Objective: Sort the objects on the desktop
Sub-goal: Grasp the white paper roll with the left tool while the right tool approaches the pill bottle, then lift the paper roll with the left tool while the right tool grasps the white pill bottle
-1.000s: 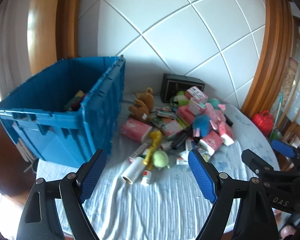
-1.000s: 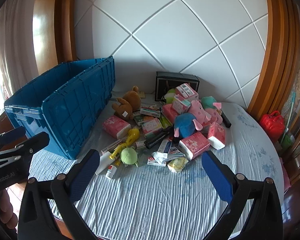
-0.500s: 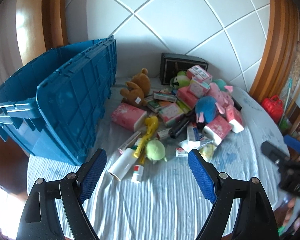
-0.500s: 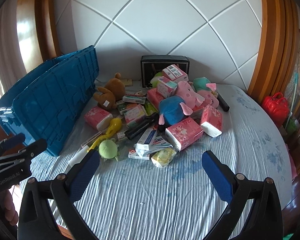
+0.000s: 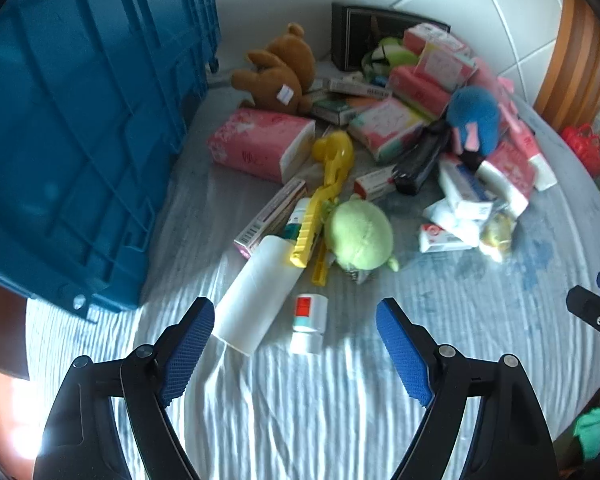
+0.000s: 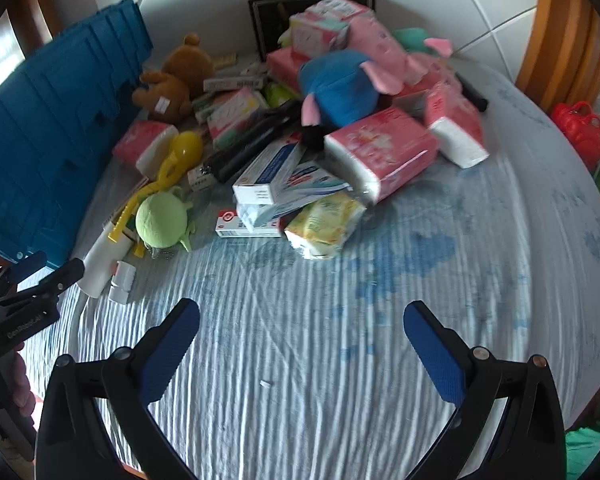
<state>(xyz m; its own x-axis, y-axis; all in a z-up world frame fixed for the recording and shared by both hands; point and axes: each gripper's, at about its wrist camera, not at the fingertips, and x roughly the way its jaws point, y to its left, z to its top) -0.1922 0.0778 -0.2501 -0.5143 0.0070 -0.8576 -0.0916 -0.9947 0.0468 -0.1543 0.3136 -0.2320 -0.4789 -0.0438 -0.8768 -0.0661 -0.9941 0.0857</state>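
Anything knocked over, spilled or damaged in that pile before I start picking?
Nothing looks damaged or spilled. The white bottle and the small red-labelled bottle lie on their sides at the near edge of the pile. The yellow tissue pack is crumpled. The cloth has blue marks, whether stains or print is unclear.

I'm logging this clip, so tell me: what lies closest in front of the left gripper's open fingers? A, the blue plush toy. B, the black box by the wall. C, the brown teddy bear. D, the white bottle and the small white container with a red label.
D: the white bottle and the small white container lie just ahead of the left gripper, which holds nothing.
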